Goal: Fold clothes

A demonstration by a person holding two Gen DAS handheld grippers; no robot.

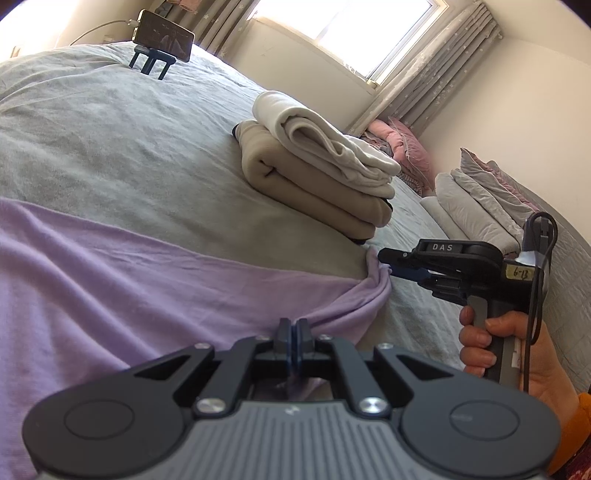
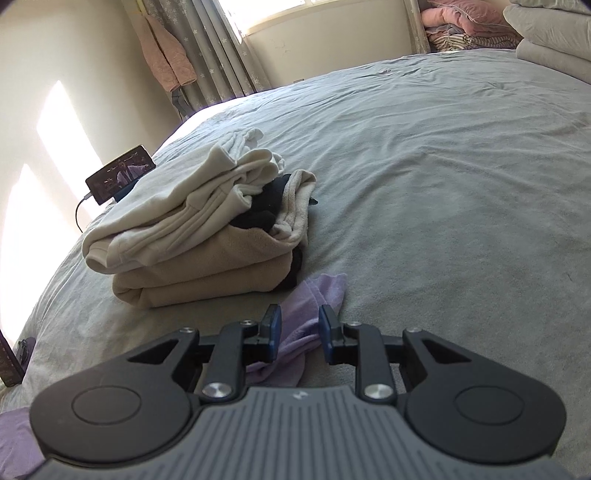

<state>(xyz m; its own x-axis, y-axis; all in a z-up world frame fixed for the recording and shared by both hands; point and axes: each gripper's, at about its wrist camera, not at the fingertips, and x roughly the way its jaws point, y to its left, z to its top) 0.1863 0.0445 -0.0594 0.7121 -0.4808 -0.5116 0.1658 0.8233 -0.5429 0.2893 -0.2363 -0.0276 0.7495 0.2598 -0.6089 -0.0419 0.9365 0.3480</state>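
Note:
A lilac garment lies spread over the near part of the grey bed. My left gripper is shut on the garment's near edge, and the cloth is bunched between its pads. My right gripper, held by a hand, is at the garment's far corner. In the right wrist view the right gripper stands partly open. The gathered lilac corner lies loosely between its fingers, with a gap beside the right pad.
A stack of folded beige and cream clothes sits just beyond the lilac corner. A phone on a stand is at the bed's far edge. Pillows lie at the head end. Curtains and a window stand behind.

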